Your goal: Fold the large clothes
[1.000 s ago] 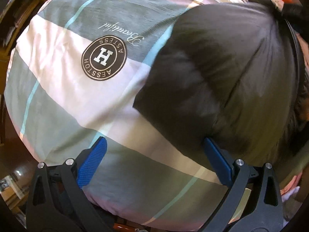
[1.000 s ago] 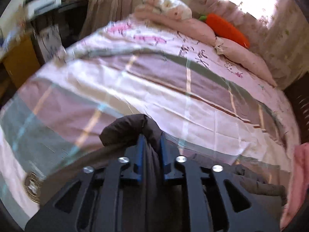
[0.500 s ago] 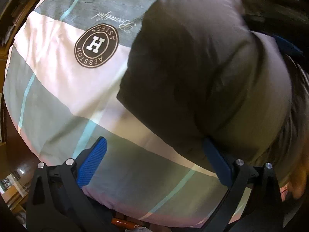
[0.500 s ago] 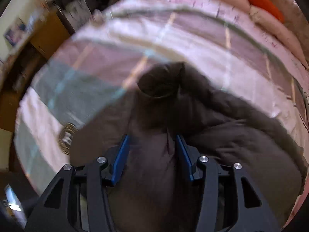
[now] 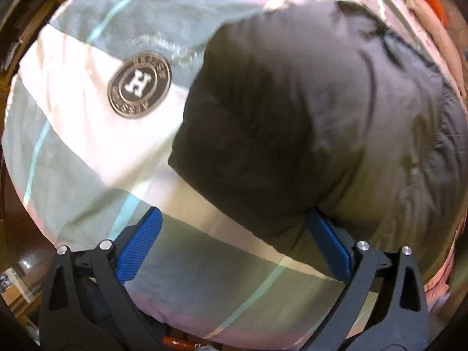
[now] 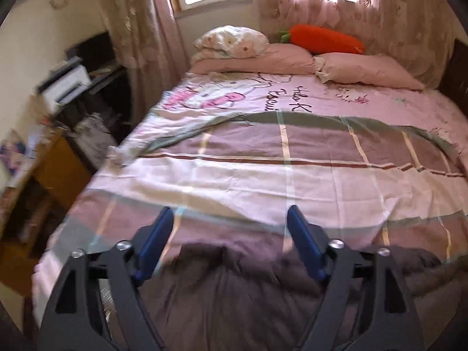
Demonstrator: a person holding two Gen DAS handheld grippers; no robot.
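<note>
A large dark brown padded garment (image 5: 292, 122) lies bunched on the checked quilt (image 5: 87, 134) near the foot of the bed. My left gripper (image 5: 234, 234) is open and empty, with its right finger (image 5: 327, 242) against the garment's near edge. In the right wrist view the garment (image 6: 234, 286) lies below my right gripper (image 6: 231, 228), which is open, empty and raised above it, pointing toward the head of the bed.
The quilt has a round brown "H" logo (image 5: 139, 84). Pink pillows (image 6: 365, 70) and an orange carrot cushion (image 6: 324, 38) lie at the headboard. A desk with a white printer (image 6: 65, 84) stands left of the bed. Curtains (image 6: 140, 14) hang behind.
My right gripper opened, let go of the garment fold, and lifted to look up the bed. The garment settled onto the quilt. My left gripper stayed open and shifted slightly.
</note>
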